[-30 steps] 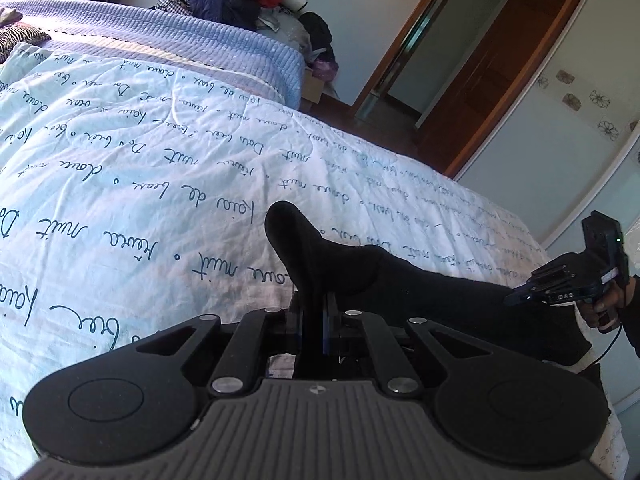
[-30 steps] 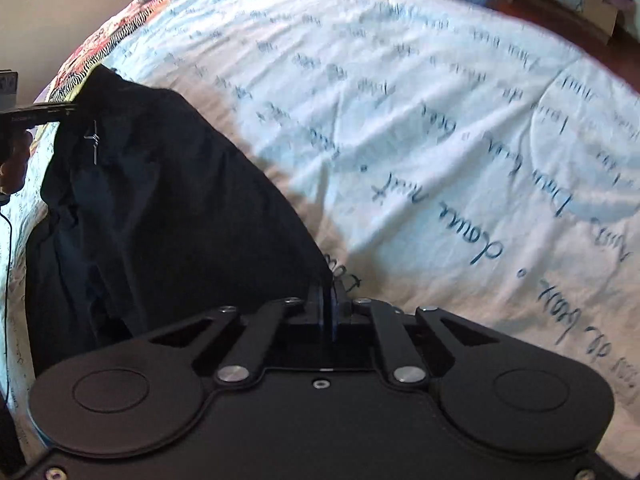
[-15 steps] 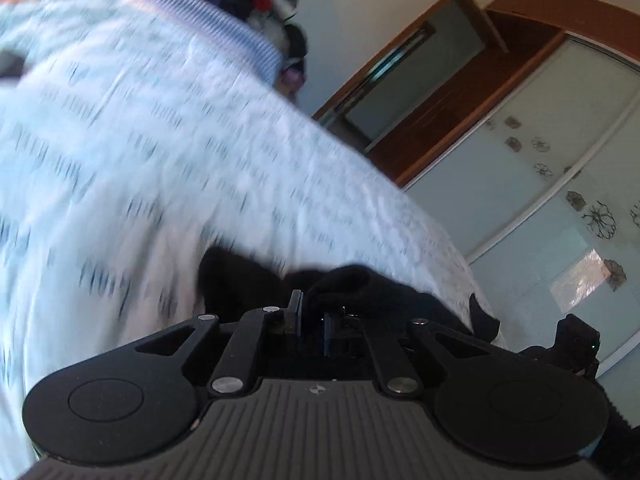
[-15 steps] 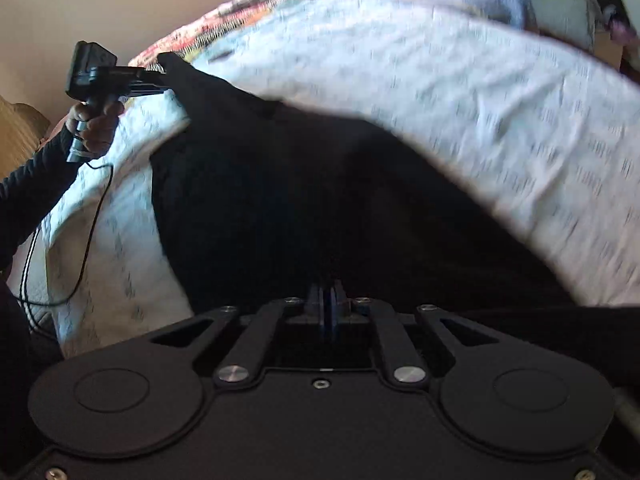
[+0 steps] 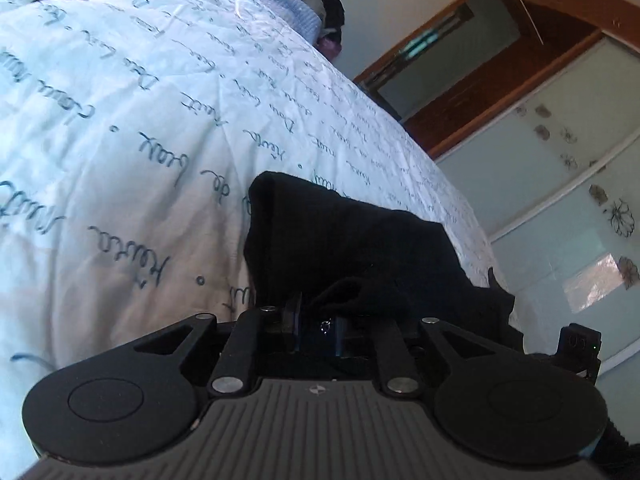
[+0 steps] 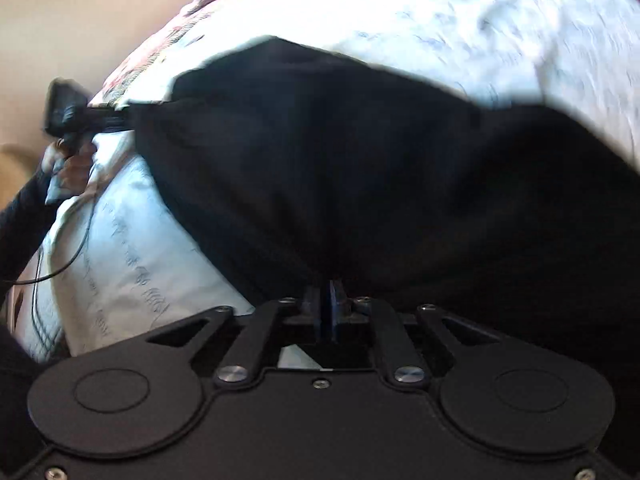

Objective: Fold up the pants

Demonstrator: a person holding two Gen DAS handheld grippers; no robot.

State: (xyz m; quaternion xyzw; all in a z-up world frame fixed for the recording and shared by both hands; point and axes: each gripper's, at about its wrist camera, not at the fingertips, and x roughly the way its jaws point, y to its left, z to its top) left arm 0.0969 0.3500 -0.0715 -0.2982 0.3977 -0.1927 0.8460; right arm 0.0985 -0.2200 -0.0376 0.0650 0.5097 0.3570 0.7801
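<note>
From my left hand-held gripper (image 5: 316, 326) I see its fingers slightly parted with a fold of the black pants (image 5: 360, 252) bunched between them; the pants rest on the bed (image 5: 120, 140), whose pale blue cover carries handwritten script; a wardrobe (image 5: 560, 168) with frosted flowered doors stands beyond. My right hand-held gripper (image 6: 326, 314) has its fingers pressed together, pinching an edge of the pants (image 6: 380, 160), which spread wide over the bed (image 6: 480, 20); the left hand-held gripper (image 6: 116, 120) grips their far corner.
</note>
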